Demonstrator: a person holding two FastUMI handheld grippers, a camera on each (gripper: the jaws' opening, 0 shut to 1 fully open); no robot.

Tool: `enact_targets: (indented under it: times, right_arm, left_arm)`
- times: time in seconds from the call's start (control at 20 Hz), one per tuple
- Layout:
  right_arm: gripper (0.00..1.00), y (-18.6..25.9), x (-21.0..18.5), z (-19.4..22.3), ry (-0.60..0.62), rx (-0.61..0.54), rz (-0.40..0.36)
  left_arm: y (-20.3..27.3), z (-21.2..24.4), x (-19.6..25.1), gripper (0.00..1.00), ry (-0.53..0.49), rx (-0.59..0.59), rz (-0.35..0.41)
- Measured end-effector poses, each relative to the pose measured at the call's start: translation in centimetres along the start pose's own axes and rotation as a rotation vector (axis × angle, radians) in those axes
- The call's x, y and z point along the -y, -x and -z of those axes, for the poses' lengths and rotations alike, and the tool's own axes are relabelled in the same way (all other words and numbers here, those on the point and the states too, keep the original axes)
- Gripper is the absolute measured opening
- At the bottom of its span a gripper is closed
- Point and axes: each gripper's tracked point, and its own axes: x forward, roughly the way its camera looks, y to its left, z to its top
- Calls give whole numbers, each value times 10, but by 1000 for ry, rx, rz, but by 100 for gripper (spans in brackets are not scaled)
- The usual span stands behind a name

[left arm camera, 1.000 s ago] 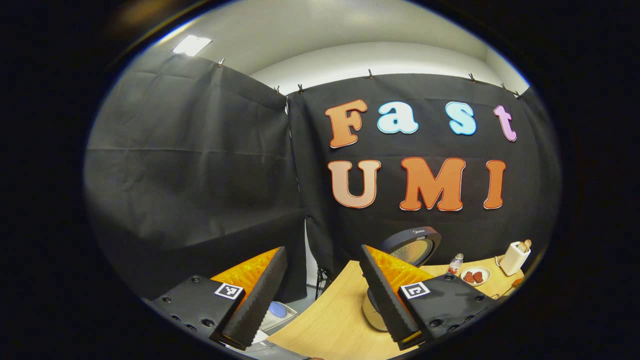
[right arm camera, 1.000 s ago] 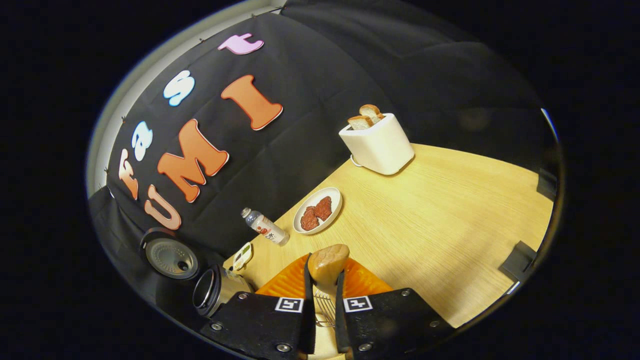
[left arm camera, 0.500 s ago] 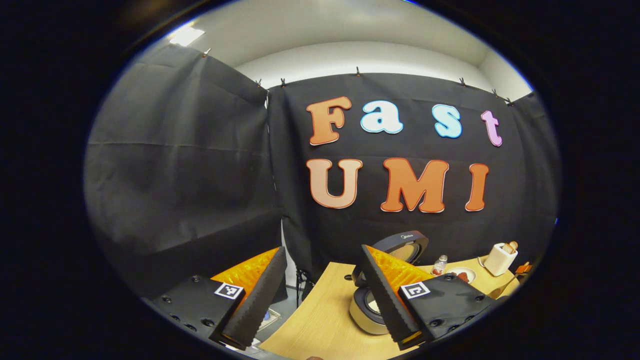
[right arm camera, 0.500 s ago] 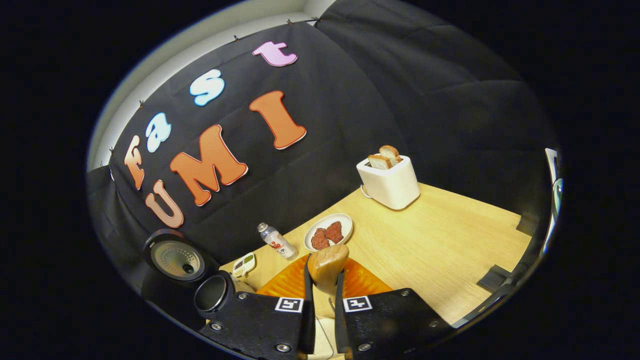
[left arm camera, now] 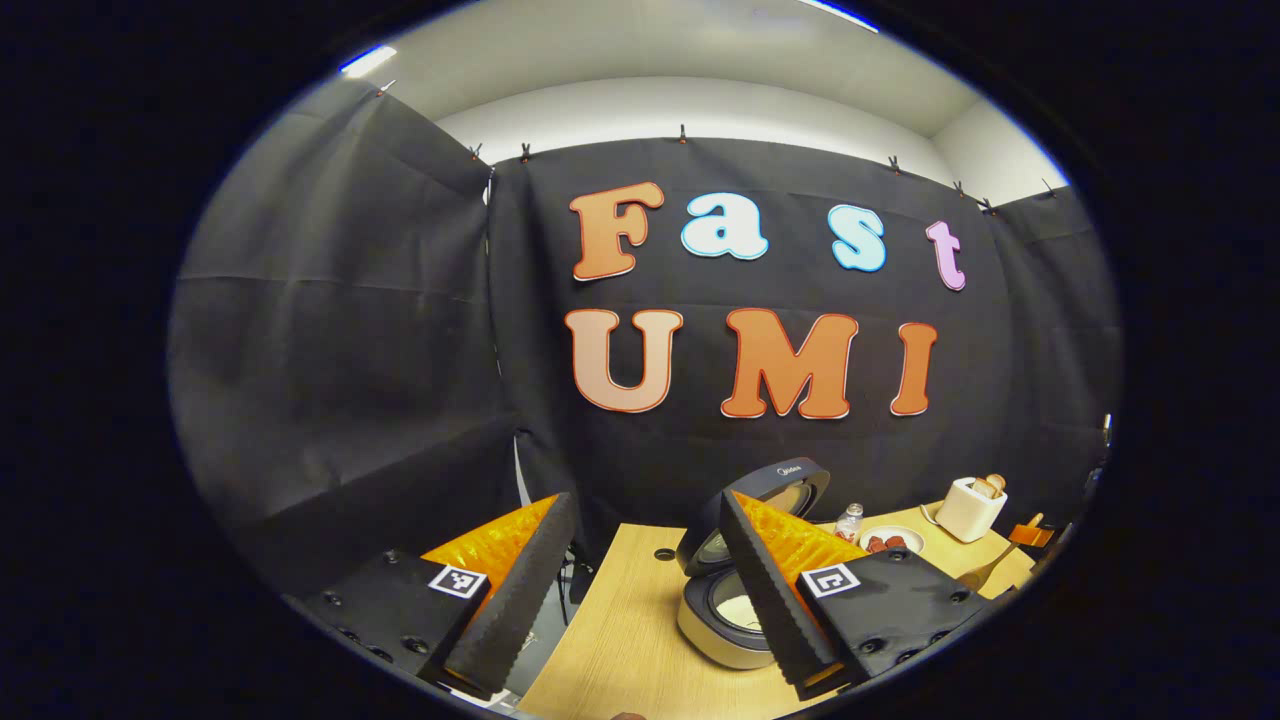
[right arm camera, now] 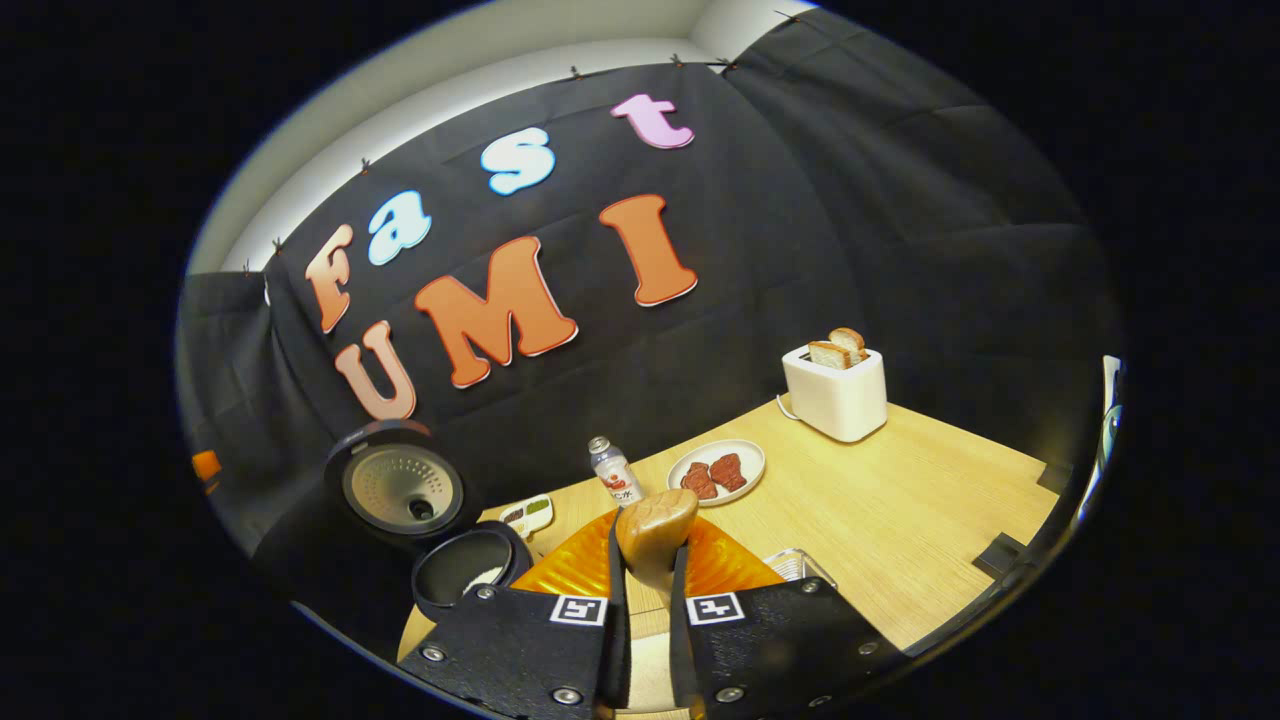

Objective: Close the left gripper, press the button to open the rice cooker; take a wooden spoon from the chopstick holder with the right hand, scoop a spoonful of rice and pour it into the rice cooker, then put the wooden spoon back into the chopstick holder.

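Observation:
The rice cooker (left arm camera: 712,622) stands open on the wooden table (left arm camera: 610,650), lid (left arm camera: 775,488) raised, something pale in its pot. My left gripper (left arm camera: 640,600) hangs open and empty in front of it, its right finger overlapping the cooker. My right gripper (right arm camera: 648,572) is shut on the wooden spoon (right arm camera: 655,528), whose bowl sticks up between the fingers. The open cooker pot (right arm camera: 462,580) and its lid (right arm camera: 400,490) lie to the lower left of that gripper. I cannot see whether the spoon carries rice.
A white toaster (right arm camera: 835,392) with bread stands at the back right of the table (right arm camera: 900,530). Nearer are a plate of red pieces (right arm camera: 715,470), a small bottle (right arm camera: 612,470), a small divided dish (right arm camera: 527,512) and a metal-rimmed container (right arm camera: 795,565) by the right fingers.
The left gripper view has swung so more of the open cooker and table shows. The right gripper has rolled toward level with the spoon still held, and the cooker has come closer.

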Motion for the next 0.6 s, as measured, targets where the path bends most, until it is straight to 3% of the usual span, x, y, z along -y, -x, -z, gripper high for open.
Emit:
enact_targets:
  times: [0.3, 0.35, 0.45, 0.6]
  right_arm:
    - [15, -7, -11, 65, 216, -95, 25]
    - [15, -7, -10, 72, 245, -104, 30]
    - [15, -6, -8, 84, 297, -127, 38]
    - [15, -5, -10, 94, 349, -130, 39]
  left_arm:
    - [-1, 9, 4, 98, -28, -9, 35]
    - [-1, 12, 3, 96, -25, -15, 33]
    - [-1, 14, -2, 100, -20, -23, 31]
    - [0, 16, -5, 96, -12, -26, 37]
